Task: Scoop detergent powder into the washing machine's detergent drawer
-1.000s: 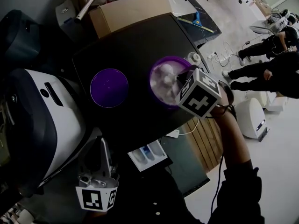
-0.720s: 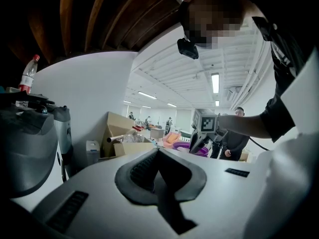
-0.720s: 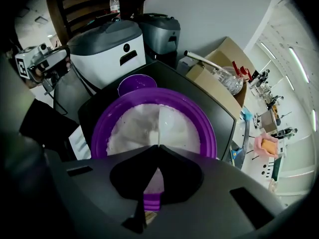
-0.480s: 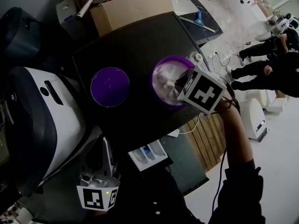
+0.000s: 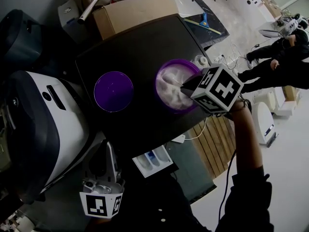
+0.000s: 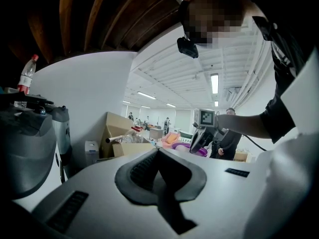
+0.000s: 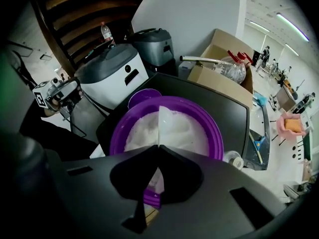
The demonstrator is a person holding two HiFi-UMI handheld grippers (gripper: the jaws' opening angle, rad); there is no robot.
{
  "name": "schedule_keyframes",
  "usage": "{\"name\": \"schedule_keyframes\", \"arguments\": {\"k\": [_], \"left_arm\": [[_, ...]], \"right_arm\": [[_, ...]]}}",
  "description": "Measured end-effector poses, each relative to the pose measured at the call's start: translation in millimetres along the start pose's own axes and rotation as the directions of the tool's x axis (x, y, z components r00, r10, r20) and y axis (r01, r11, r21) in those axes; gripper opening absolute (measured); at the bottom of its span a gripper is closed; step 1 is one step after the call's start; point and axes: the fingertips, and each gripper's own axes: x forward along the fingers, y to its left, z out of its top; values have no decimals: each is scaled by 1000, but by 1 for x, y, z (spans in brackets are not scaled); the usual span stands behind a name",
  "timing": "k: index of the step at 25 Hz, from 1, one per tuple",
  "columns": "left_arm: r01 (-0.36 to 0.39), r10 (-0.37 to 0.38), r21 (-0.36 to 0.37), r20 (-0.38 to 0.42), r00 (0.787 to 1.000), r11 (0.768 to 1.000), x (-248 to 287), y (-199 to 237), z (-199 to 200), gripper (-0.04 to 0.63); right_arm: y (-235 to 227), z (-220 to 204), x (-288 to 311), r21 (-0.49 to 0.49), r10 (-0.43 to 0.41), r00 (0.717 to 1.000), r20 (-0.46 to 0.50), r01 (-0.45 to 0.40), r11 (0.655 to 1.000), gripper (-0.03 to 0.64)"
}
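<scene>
A purple bowl (image 5: pixel 170 74) (image 7: pixel 209 128) of white detergent powder (image 5: pixel 175 87) (image 7: pixel 177 128) stands on the black table (image 5: pixel 140 47). My right gripper (image 5: pixel 185 88) (image 7: pixel 158 146) reaches over the bowl's near rim and is shut on a thin white scoop (image 7: pixel 159 124) whose blade is stuck in the powder. The bowl's purple lid (image 5: pixel 113 91) lies flat to the left. The detergent drawer (image 5: pixel 153 159) stands pulled out below the table's edge. My left gripper (image 5: pixel 107 149) (image 6: pixel 158 151) is shut on nothing, low beside the washing machine (image 5: pixel 43 124).
A cardboard box (image 5: pixel 133 11) with a metal tube sits behind the table. A small white roll (image 5: pixel 200 60) lies by the bowl. People stand at the far right (image 5: pixel 280 66). A dark appliance (image 5: pixel 19 33) sits at the back left.
My right gripper has tipped up and drawn back to the right, so more of the powder shows in the bowl. The left gripper has barely moved.
</scene>
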Motion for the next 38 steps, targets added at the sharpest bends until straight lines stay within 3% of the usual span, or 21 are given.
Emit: {"name": "schedule_keyframes", "arguments": {"k": [8,14,21,27,32,35,38], "left_arm": [[6,-6,10,20,1000,1000,-3,-5,11,14],[7,-8,23,44,999,1000,-8,-6,25,14],[3,-5,29,76,997,1000,-13,-7,45,14],[-10,6,37,106,994,999,-18,-6,60,14],[-12,6,42,132,991,999,-24,-9,72,14],[-15,9,44,147,989,999,-30,-11,80,14],[-21,14,47,162,987,999,-37,-11,85,14]], "right_arm": [[7,-10,-12,102,72,991,114,-84,991,32],[13,-16,-32,264,117,938,326,-209,942,32],[20,-20,-61,418,59,799,598,-374,828,32],[34,-17,-110,425,-32,599,800,-529,735,32],[54,-25,-139,395,-70,468,881,-643,656,32],[68,-26,-151,379,-85,426,901,-674,634,32],[84,-30,-157,372,-91,412,907,-680,632,32]]}}
